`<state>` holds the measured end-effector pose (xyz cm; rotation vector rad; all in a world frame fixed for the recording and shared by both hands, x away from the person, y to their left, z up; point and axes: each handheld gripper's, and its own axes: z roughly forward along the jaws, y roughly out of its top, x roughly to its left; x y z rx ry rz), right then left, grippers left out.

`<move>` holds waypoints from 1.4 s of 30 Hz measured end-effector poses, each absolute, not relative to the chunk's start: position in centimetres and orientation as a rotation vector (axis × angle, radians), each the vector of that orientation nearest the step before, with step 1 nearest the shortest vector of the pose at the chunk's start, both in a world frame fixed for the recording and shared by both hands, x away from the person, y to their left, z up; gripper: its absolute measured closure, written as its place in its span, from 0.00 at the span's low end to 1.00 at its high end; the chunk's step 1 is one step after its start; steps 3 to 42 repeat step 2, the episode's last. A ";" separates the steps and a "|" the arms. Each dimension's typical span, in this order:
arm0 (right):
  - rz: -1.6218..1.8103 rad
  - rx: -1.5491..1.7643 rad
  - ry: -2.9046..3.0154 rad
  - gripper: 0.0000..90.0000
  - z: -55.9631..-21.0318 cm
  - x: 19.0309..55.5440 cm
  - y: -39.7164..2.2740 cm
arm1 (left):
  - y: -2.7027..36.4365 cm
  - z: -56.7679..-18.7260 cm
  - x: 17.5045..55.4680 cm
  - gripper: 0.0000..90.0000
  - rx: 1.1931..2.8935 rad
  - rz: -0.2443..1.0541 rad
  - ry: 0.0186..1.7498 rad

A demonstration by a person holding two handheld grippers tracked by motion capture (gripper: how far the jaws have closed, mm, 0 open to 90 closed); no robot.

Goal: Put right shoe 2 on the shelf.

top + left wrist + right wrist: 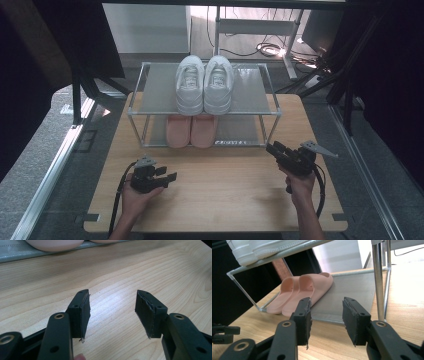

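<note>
Right gripper (325, 320): jaws wide, nothing between; pink slippers (299, 291) ahead of them on the rack's (270, 112) lower shelf. Left gripper (112, 313): jaws wide, empty, over bare table (140, 270). White sneakers (204, 84) on top shelf.

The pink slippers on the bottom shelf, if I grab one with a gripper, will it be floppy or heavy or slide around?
The pink slippers look like thick one-piece moulded foam, so probably light and springy, not floppy. Their smooth rounded surface could slip between the pads, so pinching the strap edge seems safer. They lie flat on the lower shelf, so a push would likely slide one, not tip it.
</note>
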<state>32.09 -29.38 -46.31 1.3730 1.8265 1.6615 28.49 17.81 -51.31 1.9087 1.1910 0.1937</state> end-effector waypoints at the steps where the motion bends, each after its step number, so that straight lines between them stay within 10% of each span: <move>1: 1.654 1.371 1.833 0.59 -46.4 32.1 -29.3 | 17.8 -51.3 28.5 0.51 1.908 0.195 1.191; 42: 1.643 1.371 1.842 0.57 -46.5 32.1 -29.3 | 17.9 -51.3 28.5 0.51 1.907 0.196 1.191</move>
